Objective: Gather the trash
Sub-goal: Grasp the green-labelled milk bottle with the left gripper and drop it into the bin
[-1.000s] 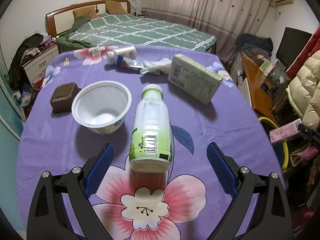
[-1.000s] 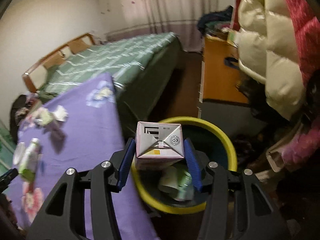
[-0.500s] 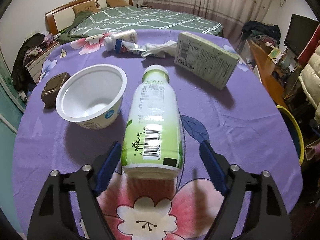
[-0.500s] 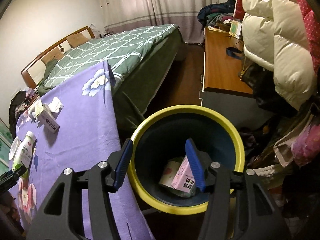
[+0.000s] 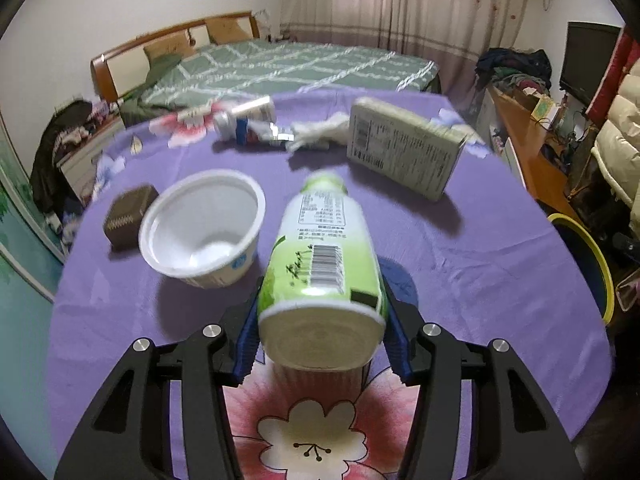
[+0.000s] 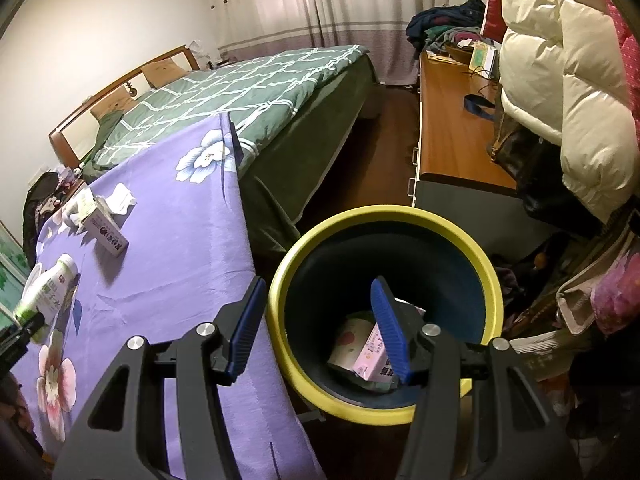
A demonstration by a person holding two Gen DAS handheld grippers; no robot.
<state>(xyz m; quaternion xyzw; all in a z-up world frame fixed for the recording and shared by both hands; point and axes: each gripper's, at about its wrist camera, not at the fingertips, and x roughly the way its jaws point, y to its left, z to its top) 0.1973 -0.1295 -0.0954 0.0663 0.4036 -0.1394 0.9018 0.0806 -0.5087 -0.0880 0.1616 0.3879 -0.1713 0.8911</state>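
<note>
The green bottle (image 5: 324,264) hid most of the left gripper (image 5: 322,334) pads, so their contact could not be read. Small litter (image 5: 256,126) at the surface's (image 5: 480,264) far edge was blurred. The bin (image 5: 592,264) was cut by the frame edge. The right gripper (image 6: 320,330) finger (image 6: 390,332) covered part of the pink carton (image 6: 370,354).

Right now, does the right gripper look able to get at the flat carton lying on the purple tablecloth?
Probably yes. The right gripper is open and empty over the bin, and the flat carton lies exposed on the tablecloth, with only bare cloth in between. It would have to swing well leftward, though.
</note>
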